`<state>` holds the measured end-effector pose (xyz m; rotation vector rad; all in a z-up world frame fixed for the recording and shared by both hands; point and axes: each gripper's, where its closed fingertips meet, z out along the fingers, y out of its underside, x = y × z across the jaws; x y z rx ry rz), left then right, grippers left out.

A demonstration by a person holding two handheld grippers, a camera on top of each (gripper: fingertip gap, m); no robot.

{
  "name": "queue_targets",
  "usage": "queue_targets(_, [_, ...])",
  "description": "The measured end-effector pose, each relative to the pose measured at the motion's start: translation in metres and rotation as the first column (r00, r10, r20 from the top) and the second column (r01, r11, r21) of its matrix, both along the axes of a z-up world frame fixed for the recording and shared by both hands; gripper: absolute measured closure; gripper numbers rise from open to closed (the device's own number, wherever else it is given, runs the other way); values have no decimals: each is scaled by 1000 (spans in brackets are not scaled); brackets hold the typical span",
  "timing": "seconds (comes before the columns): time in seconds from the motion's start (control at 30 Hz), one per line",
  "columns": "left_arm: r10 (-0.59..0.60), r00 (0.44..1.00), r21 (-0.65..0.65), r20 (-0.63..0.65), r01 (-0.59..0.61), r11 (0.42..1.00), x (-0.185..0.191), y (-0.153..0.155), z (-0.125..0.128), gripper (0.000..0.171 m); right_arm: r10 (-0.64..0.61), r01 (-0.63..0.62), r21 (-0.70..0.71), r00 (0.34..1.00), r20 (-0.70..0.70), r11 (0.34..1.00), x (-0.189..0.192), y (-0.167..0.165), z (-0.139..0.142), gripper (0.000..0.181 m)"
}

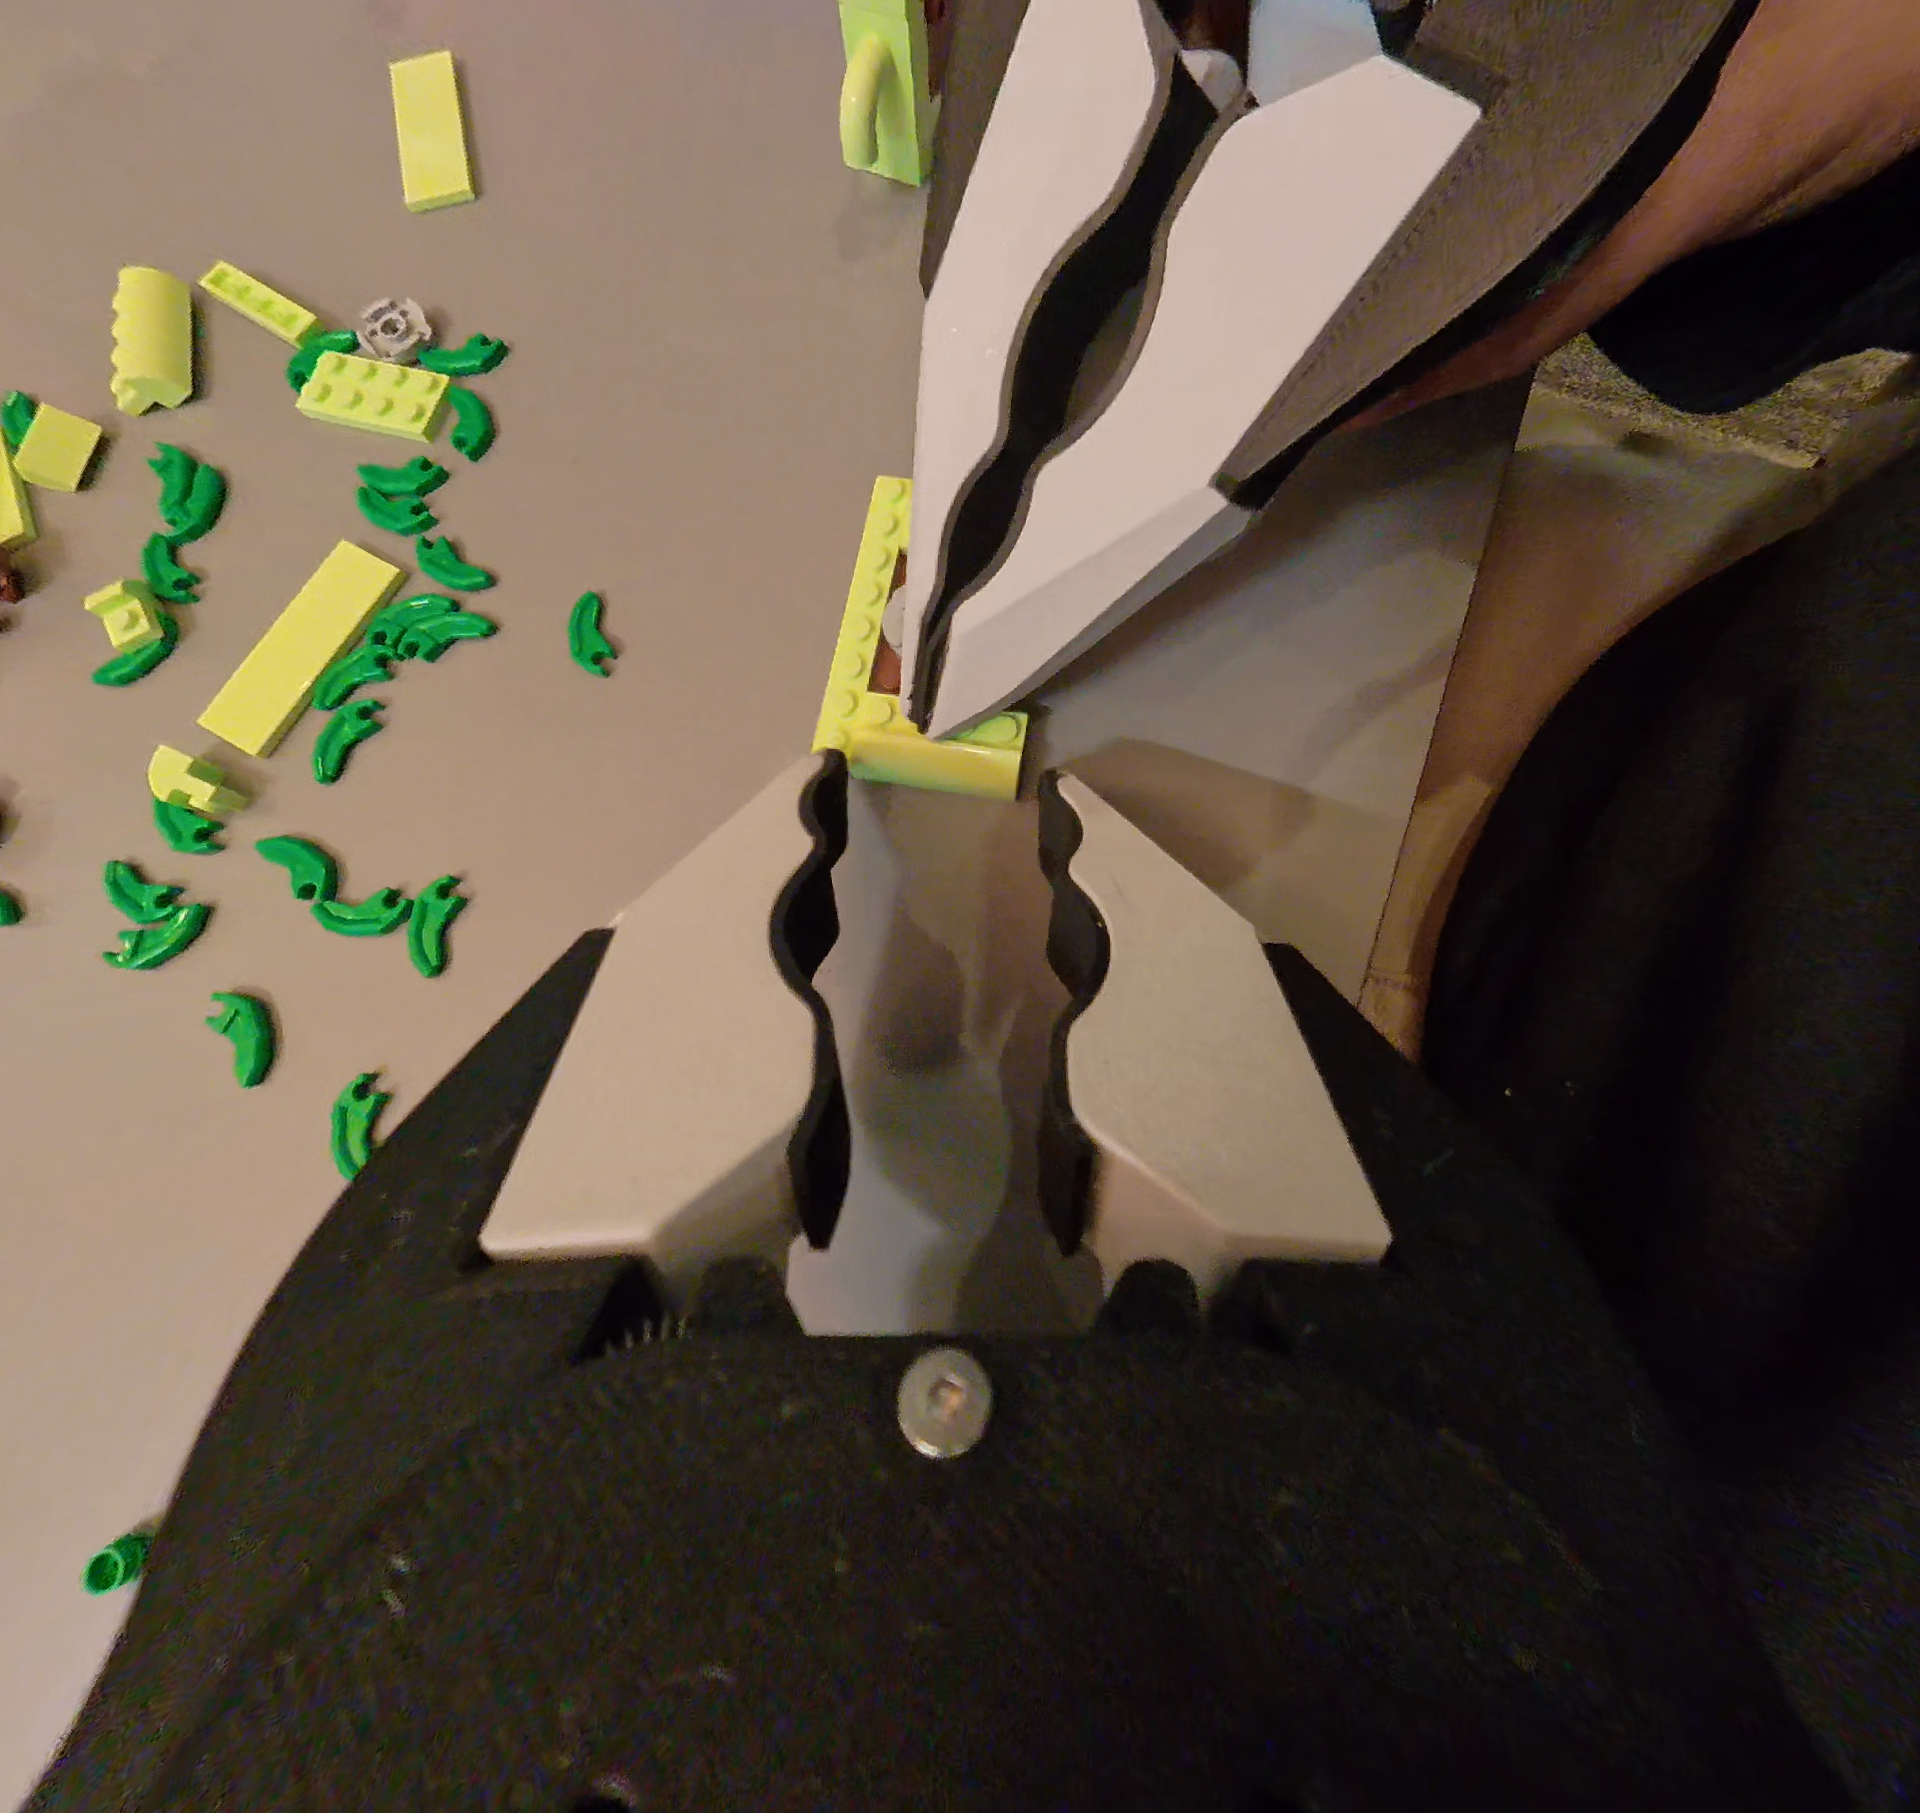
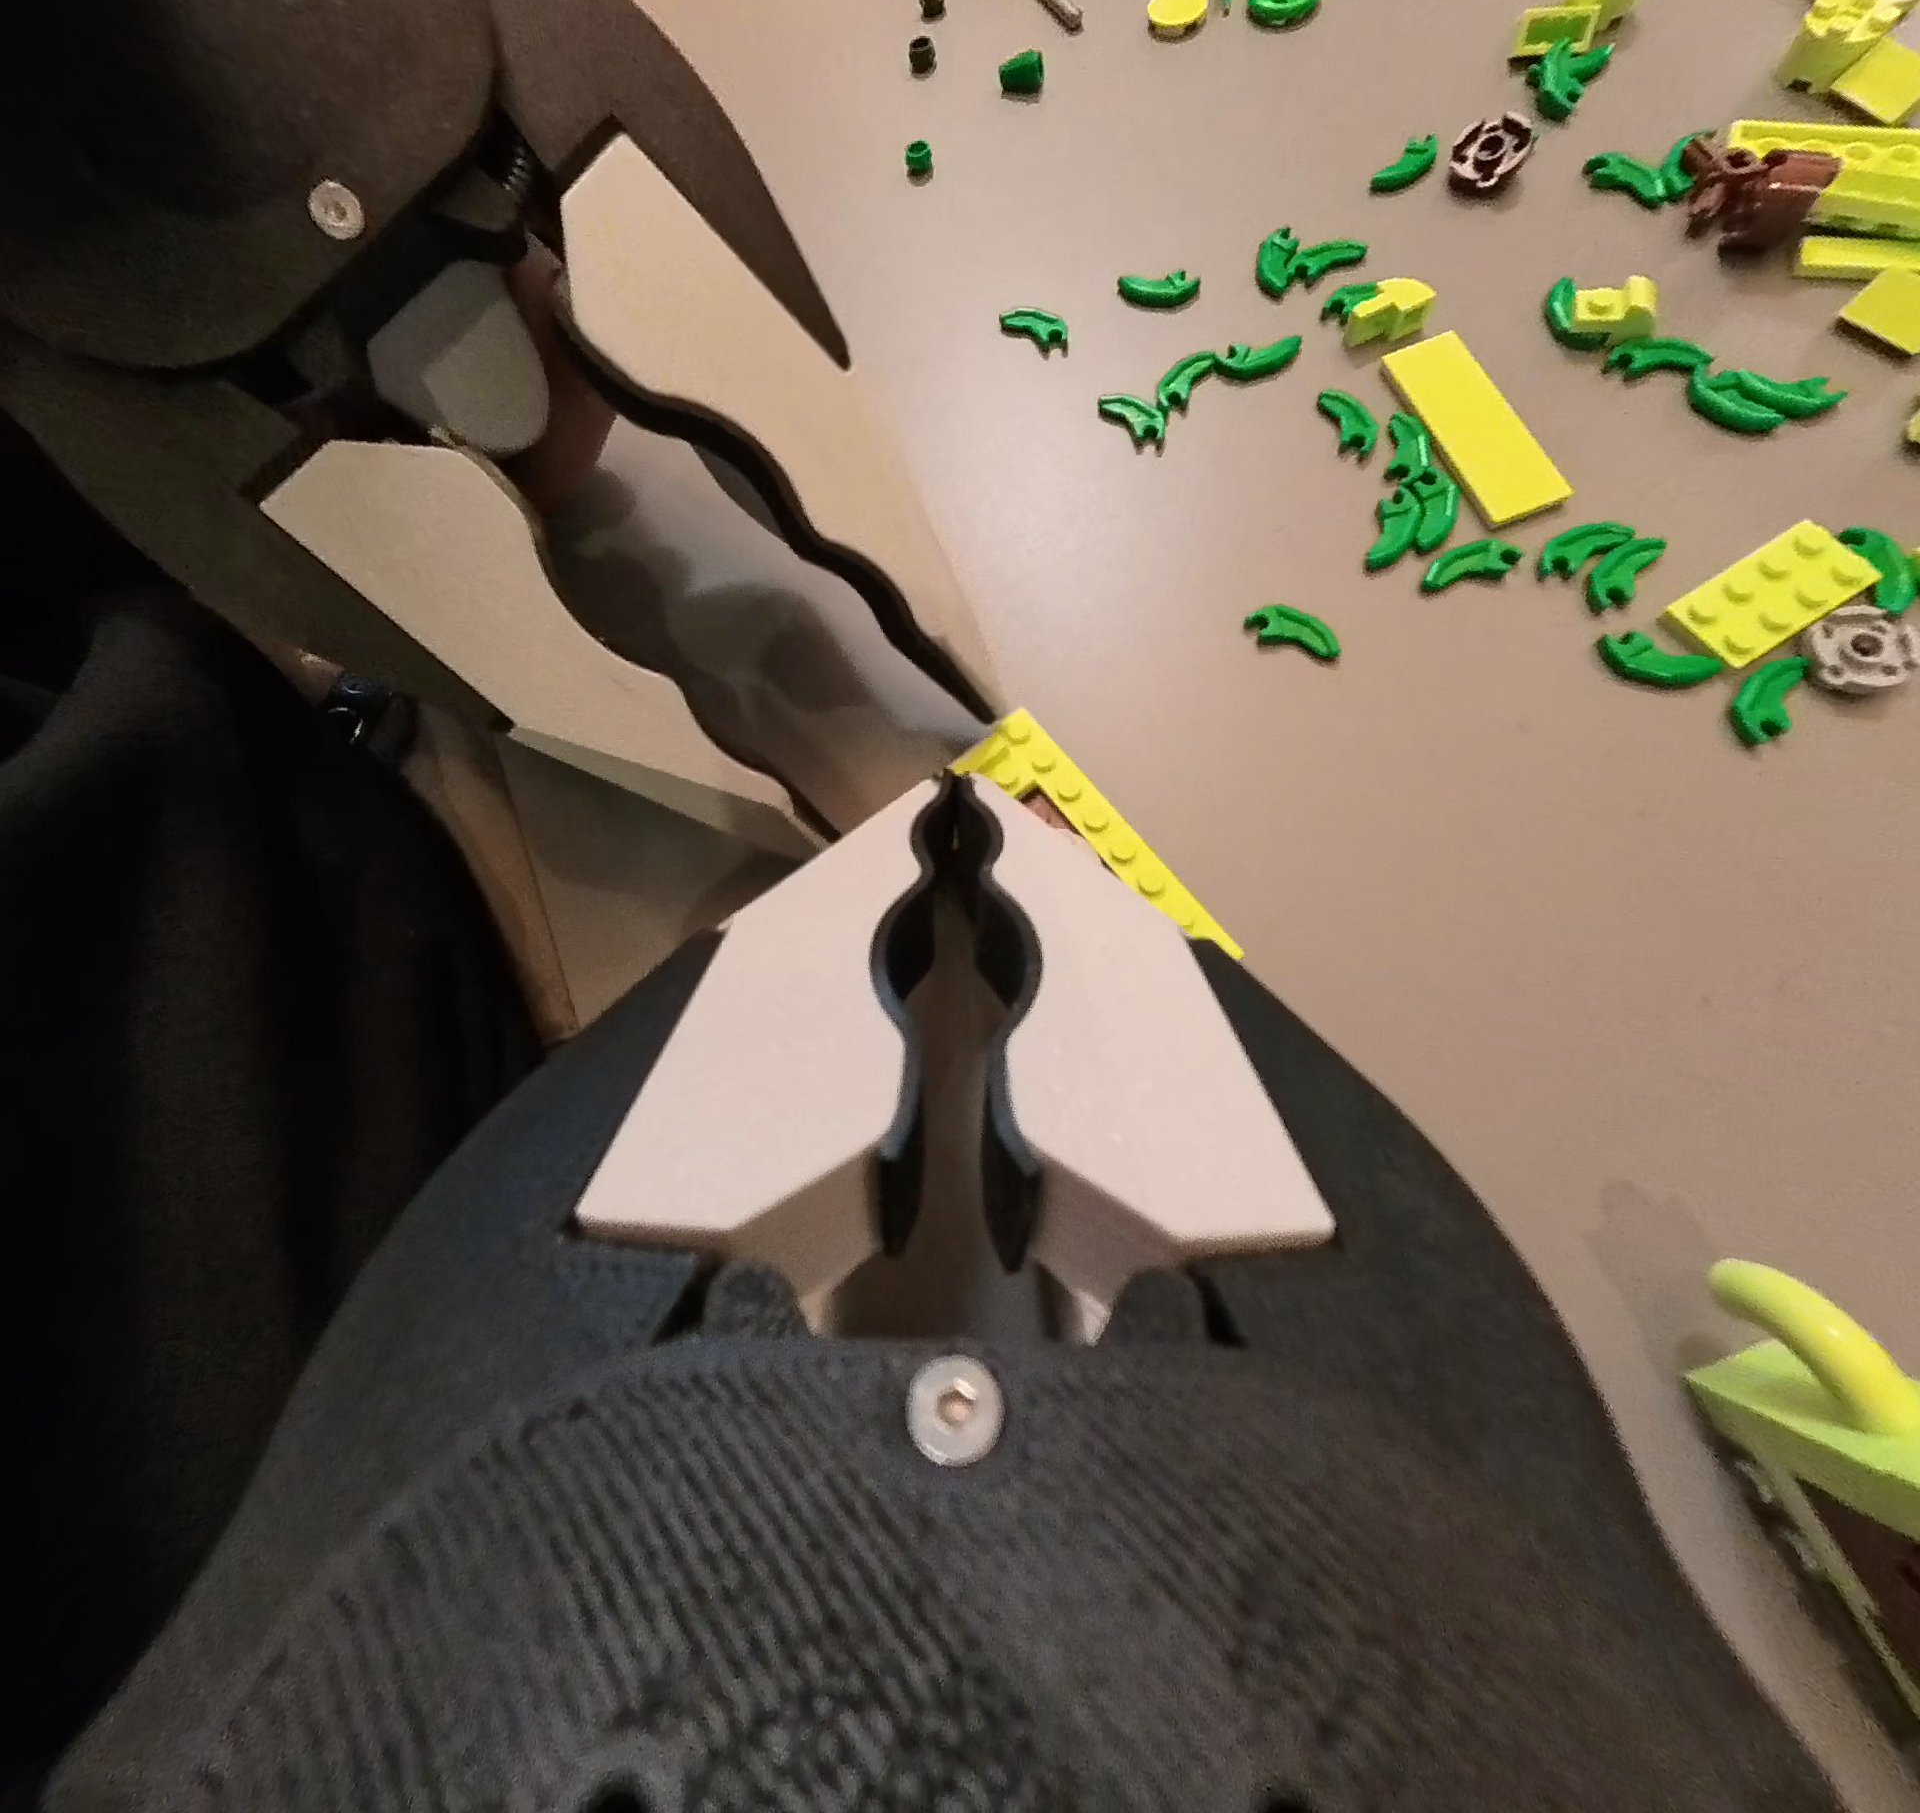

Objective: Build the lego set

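An L-shaped lime lego assembly [image 1: 935, 764] with brown parts inside sits at the table's near edge. My left gripper [image 1: 935, 776] is shut on its short end, one fingertip on each side. My right gripper [image 1: 925, 714] comes in from above with its jaws shut. Its tips press into the assembly's inner corner, and I see nothing between them. In the right wrist view my right gripper [image 2: 954, 781] is shut, with its tips at the lime assembly [image 2: 1112, 854]. The left gripper's fingers [image 2: 416, 558] reach in from the upper left.
Loose green leaf pieces [image 1: 416, 620], a long lime tile [image 1: 296, 646] and a lime 2x4 plate [image 1: 374, 397] lie scattered on the grey table [image 1: 675, 309]. A second lime and brown build with a curved handle [image 1: 883, 70] [image 2: 1808, 1400] stands nearby. A person's forearm [image 1: 1766, 153] is at the right. My two grippers' fingertips are within a few centimetres of each other. Left tips and right tips are each some 12 centimetres from the long lime tile [image 1: 296, 646]. Seen from the right wrist view [image 2: 1471, 419] as well.
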<state>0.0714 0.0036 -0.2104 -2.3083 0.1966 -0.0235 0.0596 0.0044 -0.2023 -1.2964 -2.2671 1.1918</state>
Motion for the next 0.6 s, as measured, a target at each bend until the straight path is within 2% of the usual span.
queue_targets(0.17, [-4, 1000, -2, 7, 4, 1000, 1, 0, 0, 140, -12, 13, -54, 1000, 10, 998, 0, 0, 0, 181])
queue_targets(0.37, [-17, 1000, 6, 9, 17, 1000, 2, 0, 1, 149, -49, 74, -203, 991, 124, 976, 0, 1, 0, 181])
queue_targets(0.53, [-5, 1000, 12, 4, 5, 1000, 2, 2, 2, 150, -60, 77, -165, 992, 109, 983, 0, 1, -1, 181])
queue_targets(0.6, [-3, 1000, 20, 14, 3, 1000, 3, 3, 3, 151, -50, 71, -191, 992, 115, 979, 1, 1, -1, 181])
